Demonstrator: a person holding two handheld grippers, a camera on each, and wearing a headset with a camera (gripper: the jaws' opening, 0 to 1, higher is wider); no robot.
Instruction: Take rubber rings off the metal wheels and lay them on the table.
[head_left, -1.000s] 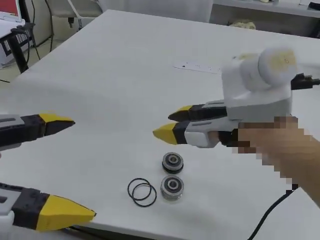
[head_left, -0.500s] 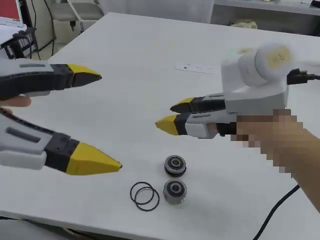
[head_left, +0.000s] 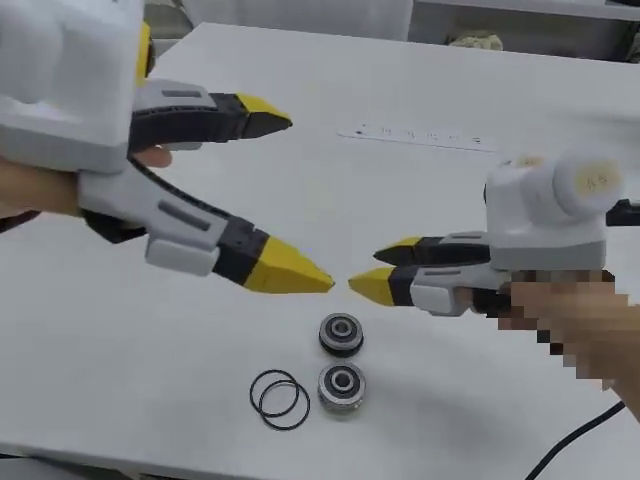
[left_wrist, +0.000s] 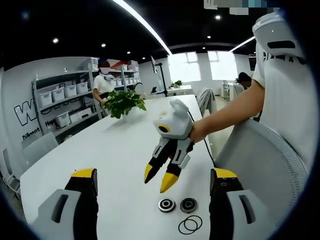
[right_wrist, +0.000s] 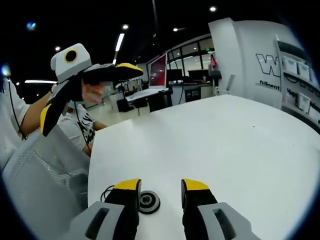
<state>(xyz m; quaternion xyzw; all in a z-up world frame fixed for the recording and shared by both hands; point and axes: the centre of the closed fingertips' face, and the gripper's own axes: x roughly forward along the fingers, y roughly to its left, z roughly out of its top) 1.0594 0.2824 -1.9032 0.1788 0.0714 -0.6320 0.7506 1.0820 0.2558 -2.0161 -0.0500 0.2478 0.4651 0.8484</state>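
Two small metal wheels lie near the table's front edge. The farther wheel (head_left: 341, 334) has a black band around its rim. The nearer wheel (head_left: 341, 386) looks bare silver. Two black rubber rings (head_left: 279, 399) lie flat and overlapping just left of the nearer wheel. My left gripper (head_left: 303, 200) hovers above and left of the wheels, open wide and empty. My right gripper (head_left: 376, 267) points left toward it, above the wheels, open with a small gap and empty. The left gripper view has both wheels (left_wrist: 177, 205) and the rings (left_wrist: 190, 224) below the right gripper (left_wrist: 158, 181). One wheel (right_wrist: 148, 201) lies under my right gripper (right_wrist: 160, 186).
A thin white printed strip (head_left: 415, 137) lies farther back on the white table (head_left: 450, 80). A black cable (head_left: 570, 440) trails off the front right edge. A potted plant (left_wrist: 122, 102) stands at the table's far end, with a person behind it. A grey chair (left_wrist: 260, 155) stands beside the table.
My left gripper has risen and swung right across the table until its lower tip nearly meets the right gripper's. The right gripper has drifted right and down. Wheels and rings have stayed put.
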